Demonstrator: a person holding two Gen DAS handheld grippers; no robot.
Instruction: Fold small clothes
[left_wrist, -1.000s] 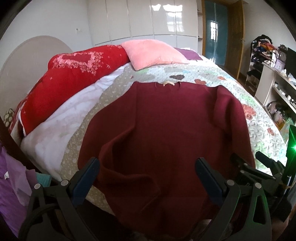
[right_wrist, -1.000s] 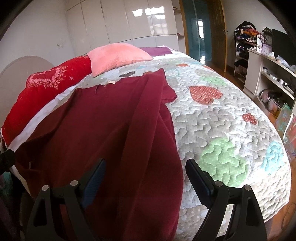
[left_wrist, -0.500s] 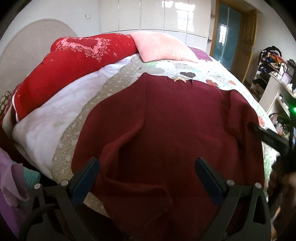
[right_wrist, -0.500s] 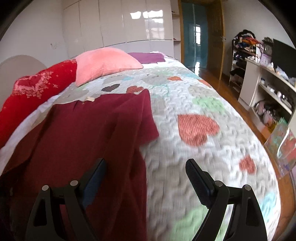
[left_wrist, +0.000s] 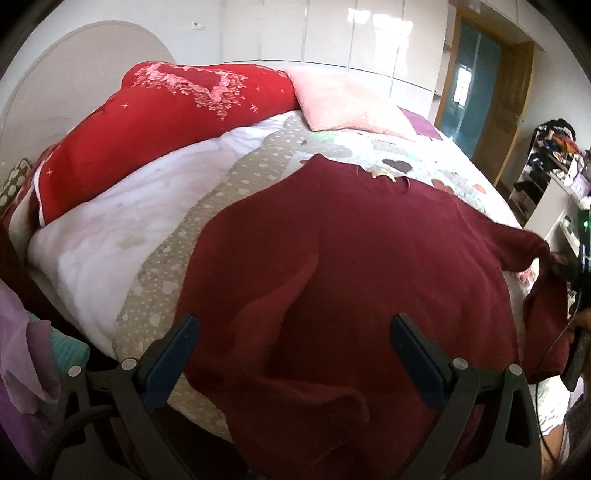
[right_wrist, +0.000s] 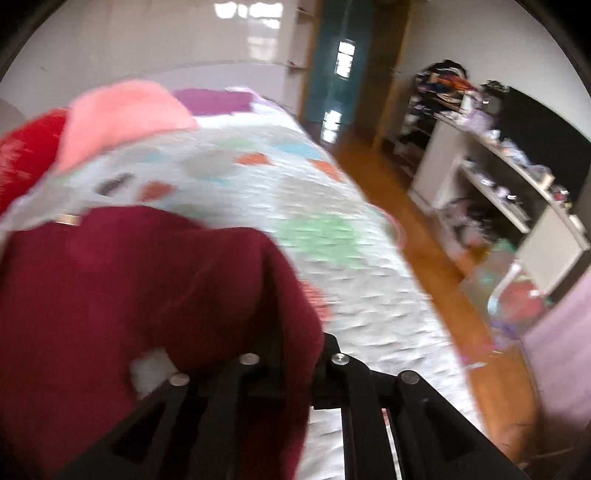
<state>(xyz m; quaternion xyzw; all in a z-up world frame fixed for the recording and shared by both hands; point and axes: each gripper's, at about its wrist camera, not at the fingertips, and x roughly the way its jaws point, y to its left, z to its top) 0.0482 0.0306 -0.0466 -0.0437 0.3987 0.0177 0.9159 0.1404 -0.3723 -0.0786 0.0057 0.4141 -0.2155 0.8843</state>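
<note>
In the left wrist view, our left gripper (left_wrist: 293, 354) hovers with its jaws spread wide and nothing between them, above the near edge of the bed (left_wrist: 110, 251). The dark red sweater (left_wrist: 351, 266) lies spread flat on the patchwork quilt (left_wrist: 436, 162), its collar toward the head of the bed, its hem hanging over the near edge under our fingers. A red pillow (left_wrist: 166, 118) and a pink pillow (left_wrist: 347, 103) sit at the head end. At the right side of the bed the sweater's sleeve (left_wrist: 532, 251) is lifted off the quilt, pulled toward our right gripper (left_wrist: 565, 269), which shows only dimly there. In the right wrist view, blurred, our right gripper (right_wrist: 291, 350) is closing, and its jaws, nearly together, pinch the sweater (right_wrist: 147, 280) fabric, which drapes over the fingers. The quilt (right_wrist: 332, 229) runs beyond, near its right edge.
</note>
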